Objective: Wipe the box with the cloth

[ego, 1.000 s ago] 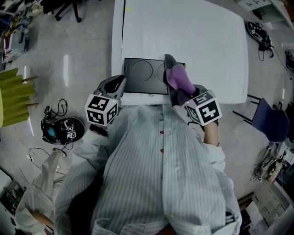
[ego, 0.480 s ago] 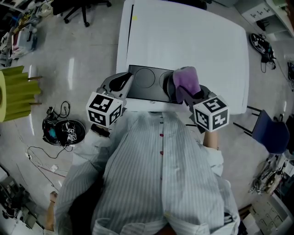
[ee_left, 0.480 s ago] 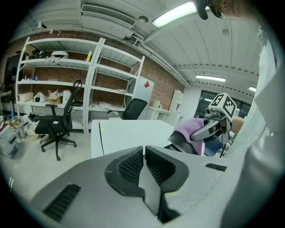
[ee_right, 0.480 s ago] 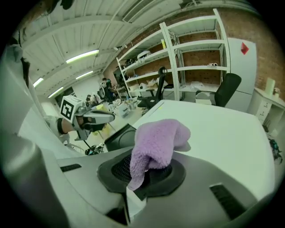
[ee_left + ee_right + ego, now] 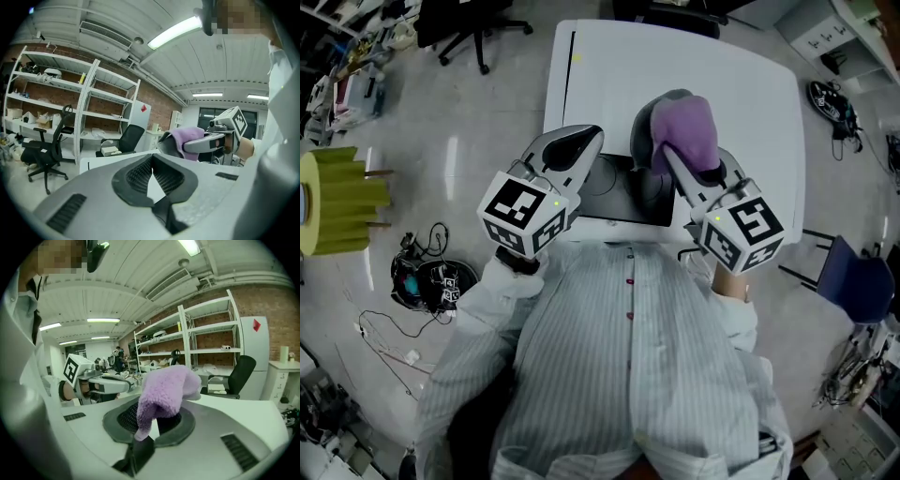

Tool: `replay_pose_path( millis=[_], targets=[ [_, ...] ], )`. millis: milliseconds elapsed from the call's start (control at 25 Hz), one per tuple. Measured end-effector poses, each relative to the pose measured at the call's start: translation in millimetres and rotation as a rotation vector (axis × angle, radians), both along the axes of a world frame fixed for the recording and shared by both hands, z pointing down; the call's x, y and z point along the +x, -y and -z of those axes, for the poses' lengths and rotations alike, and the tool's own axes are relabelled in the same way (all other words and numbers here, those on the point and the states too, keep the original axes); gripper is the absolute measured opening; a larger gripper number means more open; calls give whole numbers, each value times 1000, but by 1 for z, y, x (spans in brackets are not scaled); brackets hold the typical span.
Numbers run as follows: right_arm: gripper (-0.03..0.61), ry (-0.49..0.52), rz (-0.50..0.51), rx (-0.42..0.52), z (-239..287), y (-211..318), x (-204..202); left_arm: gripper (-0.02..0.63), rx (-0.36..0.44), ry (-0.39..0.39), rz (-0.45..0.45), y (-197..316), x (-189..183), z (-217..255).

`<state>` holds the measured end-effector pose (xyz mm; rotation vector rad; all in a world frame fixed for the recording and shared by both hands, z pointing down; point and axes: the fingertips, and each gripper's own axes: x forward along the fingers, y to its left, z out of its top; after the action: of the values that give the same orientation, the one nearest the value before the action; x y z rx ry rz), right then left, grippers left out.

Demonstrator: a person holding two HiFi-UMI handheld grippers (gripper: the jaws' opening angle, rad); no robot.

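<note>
One purple cloth [image 5: 166, 390] sits pinched in the right gripper [image 5: 155, 417], the black box [image 5: 614, 192] below it. The left gripper [image 5: 152, 160] is pressed together, empty.

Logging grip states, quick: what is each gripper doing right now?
Left gripper: shut, nothing between its jaws.
Right gripper: shut on the cloth.
</note>
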<state>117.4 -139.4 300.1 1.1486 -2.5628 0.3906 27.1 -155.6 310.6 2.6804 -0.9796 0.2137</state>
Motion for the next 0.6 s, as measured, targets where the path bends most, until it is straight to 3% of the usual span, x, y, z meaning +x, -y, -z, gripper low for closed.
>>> replay_pose_path(
  millis=[280, 600],
  targets=[
    [48, 38, -4, 119, 43, 11, -3, 8, 55, -51, -16, 3, 11, 33],
    [48, 35, 7, 151, 55, 15, -7, 8, 83, -65, -15, 5, 11, 47]
  ],
)
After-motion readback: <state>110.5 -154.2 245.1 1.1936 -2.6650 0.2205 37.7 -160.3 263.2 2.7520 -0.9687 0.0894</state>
